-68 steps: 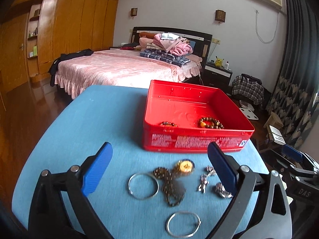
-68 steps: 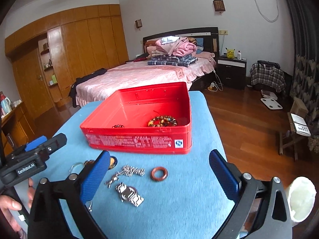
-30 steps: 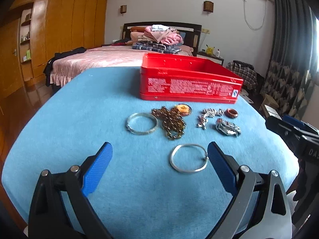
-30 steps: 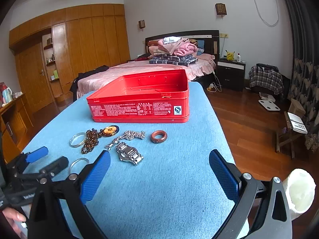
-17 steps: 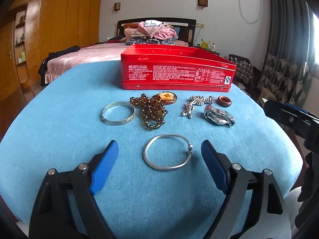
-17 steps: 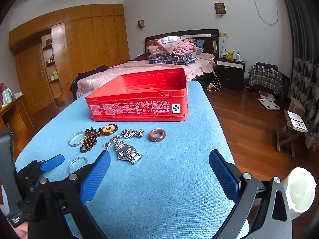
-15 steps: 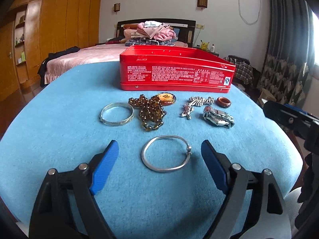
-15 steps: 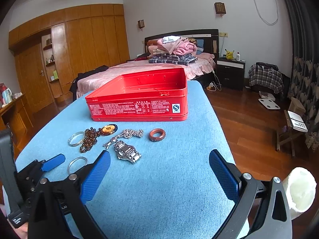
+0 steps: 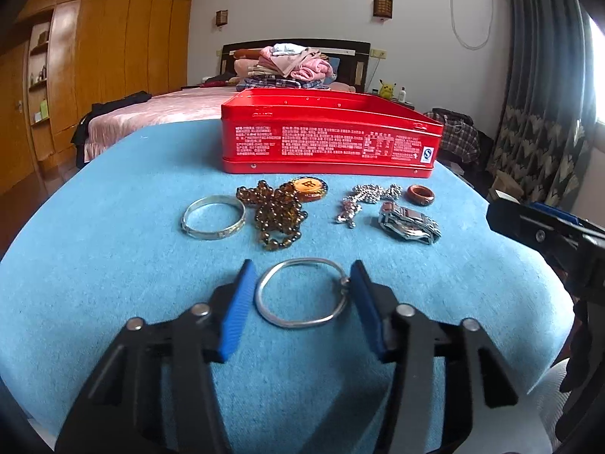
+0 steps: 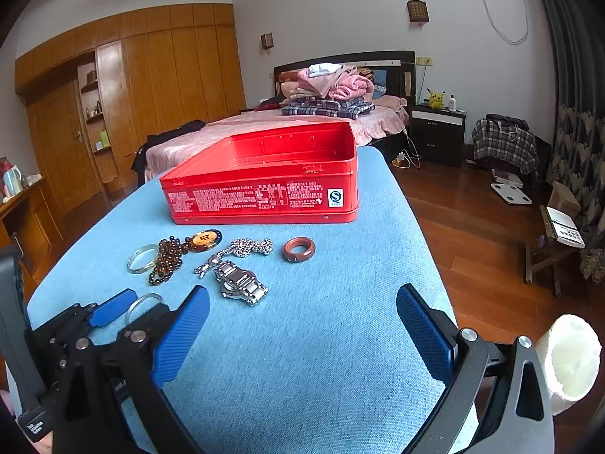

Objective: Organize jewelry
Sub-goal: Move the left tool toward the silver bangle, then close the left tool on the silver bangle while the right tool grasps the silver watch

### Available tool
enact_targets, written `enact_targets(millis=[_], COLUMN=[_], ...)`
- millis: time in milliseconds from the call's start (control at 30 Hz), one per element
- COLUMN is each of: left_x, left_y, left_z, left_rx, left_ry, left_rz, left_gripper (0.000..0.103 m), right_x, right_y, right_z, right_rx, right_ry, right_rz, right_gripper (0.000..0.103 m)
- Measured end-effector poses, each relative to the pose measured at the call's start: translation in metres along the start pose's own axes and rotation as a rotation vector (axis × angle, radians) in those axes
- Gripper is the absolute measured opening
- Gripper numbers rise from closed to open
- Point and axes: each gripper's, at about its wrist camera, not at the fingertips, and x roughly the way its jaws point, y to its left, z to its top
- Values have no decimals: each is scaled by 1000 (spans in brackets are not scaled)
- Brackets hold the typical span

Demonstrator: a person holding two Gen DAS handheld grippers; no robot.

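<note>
While closing, left gripper [image 9: 300, 295], bangle [image 9: 301, 293] between

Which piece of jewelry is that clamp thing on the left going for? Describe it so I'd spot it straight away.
Start at the red tin on the blue cloth; a row of jewelry lies in front of it. Nearer than that row, alone, lies a thin silver bangle, between the closing jaws of the left gripper. Unlike the broader patterned silver bangle in the row, it is plain wire.

blue-clothed table [image 9: 94, 265] under red tin [image 9: 329, 140], two silver bangles [image 9: 302, 293], bead necklace [image 9: 278, 215], chain [image 9: 368, 195], watch [image 9: 408, 223], brown ring [image 9: 420, 194]
</note>
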Motion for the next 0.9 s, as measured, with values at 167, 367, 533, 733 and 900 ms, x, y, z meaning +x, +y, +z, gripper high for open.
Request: enact_targets(millis=[167,367,533,733,900], left_x=[-2,-3,-3,-5,-5], left_y=[2,19,33,41,44], left_z=[0,9,19,24,24], left_rx=[-21,-58,-72,-78,-80], left_ry=[-7,1,6,-3,2], left_rz=[-3,42,76,71,71], left_gripper=[49,49,49,49,50], right_x=[2,11,23,43,56], right_y=[0,5,16,30,36], right_z=[0,5,14,21,19], right_rx=[-2,-11,-35,-75,-81], right_ry=[6,30,68,123,179], right_rz=[5,67,118,152,191], right_gripper=[97,97,96,82,58])
